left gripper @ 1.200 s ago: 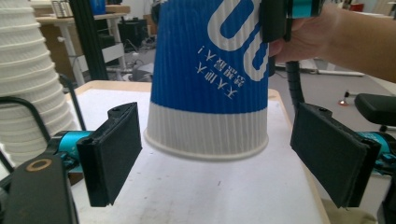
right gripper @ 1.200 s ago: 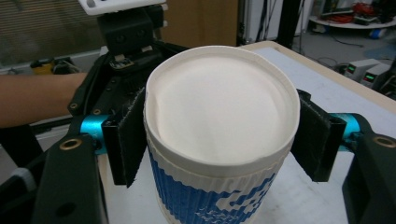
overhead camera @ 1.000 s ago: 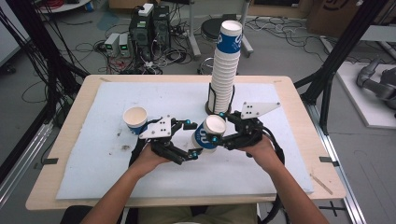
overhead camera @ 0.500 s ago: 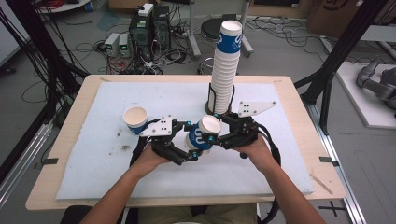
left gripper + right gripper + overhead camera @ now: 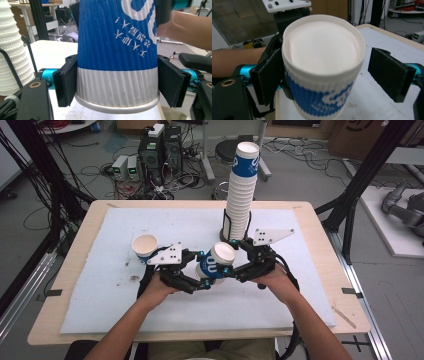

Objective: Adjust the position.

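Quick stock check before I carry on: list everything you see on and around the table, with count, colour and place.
Held cup: one, blue and white, lying tilted between the two grippers above the mat.
Cup stack: one tall stack, white with a blue top cup, in a black wire holder at the mat's far middle.
Loose cup: one, white inside, blue outside, upright on the mat's left.
Mat: one, white, covering the wooden table.
Electronics boxes: several, dark, on the floor beyond the table.
Left gripper: black, jaws closed on the held cup's base end.
Right gripper: black, jaws open around the cup's rim end.
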A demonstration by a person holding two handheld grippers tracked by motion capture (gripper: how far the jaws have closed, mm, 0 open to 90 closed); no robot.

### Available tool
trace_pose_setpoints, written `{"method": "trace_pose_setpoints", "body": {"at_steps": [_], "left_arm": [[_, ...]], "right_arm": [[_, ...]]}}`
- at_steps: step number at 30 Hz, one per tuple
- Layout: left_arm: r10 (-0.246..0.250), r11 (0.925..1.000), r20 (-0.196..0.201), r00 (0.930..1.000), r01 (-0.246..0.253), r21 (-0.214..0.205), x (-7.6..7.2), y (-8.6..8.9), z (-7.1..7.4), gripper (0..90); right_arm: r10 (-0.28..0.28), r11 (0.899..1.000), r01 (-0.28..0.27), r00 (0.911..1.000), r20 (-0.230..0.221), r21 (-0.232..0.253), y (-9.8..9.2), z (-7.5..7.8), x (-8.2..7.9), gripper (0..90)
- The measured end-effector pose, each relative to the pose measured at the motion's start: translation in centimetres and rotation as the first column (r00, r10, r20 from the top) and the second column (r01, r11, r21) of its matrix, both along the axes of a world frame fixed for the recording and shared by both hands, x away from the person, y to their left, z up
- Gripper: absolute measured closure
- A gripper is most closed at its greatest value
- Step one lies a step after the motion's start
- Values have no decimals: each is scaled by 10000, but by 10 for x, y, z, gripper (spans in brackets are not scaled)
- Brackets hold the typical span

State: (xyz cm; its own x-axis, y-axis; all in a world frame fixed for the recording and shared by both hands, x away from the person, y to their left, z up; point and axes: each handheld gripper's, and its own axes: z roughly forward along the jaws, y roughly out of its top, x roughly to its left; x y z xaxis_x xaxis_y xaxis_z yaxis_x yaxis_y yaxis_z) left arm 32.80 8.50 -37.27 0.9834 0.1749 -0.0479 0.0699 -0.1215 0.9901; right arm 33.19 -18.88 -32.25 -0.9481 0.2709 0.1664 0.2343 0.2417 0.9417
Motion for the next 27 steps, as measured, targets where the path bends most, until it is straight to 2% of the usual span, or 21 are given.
{"method": "trace_pose_setpoints", "body": {"at_steps": [4,9,13,16,18,21,23,24,25,27], "left_arm": [[60,9993,-55,10000,-58,364,1,5,3,259],[52,9965,-67,10000,-46,833,1,8,7,259],[-53,9931,35,10000,48,1169,-1,8,11,258],[-119,9888,144,9998,96,1492,-2,5,12,257],[-164,9849,161,9997,134,1725,-2,4,12,257],[-292,9793,134,9995,259,2008,-3,1,11,257],[-360,9772,81,9993,335,2097,-3,0,10,257],[-399,9757,42,9992,381,2159,-3,0,10,257],[-448,9741,61,9990,424,2221,-3,-1,9,257],[-511,9697,49,9987,485,2393,-4,-2,9,257]], "right_arm": [[202,9997,-204,9997,156,95,-7,6,2,143],[616,9960,-575,9964,588,-679,-11,18,4,143],[1050,9831,-891,9900,944,-1598,-11,31,7,143],[1346,9687,-1109,9864,947,-2221,-8,38,12,143],[1591,9606,-1328,9830,912,-2443,-5,41,14,143],[2055,9400,-1760,9759,731,-2924,3,45,15,144],[2307,9218,-1930,9701,755,-3362,10,46,15,144],[2404,9099,-1995,9681,704,-3636,13,45,15,144],[2545,8939,-2097,9650,634,-3963,16,44,15,144],[2705,8733,-2242,9615,478,-4325,23,42,14,144]]}}
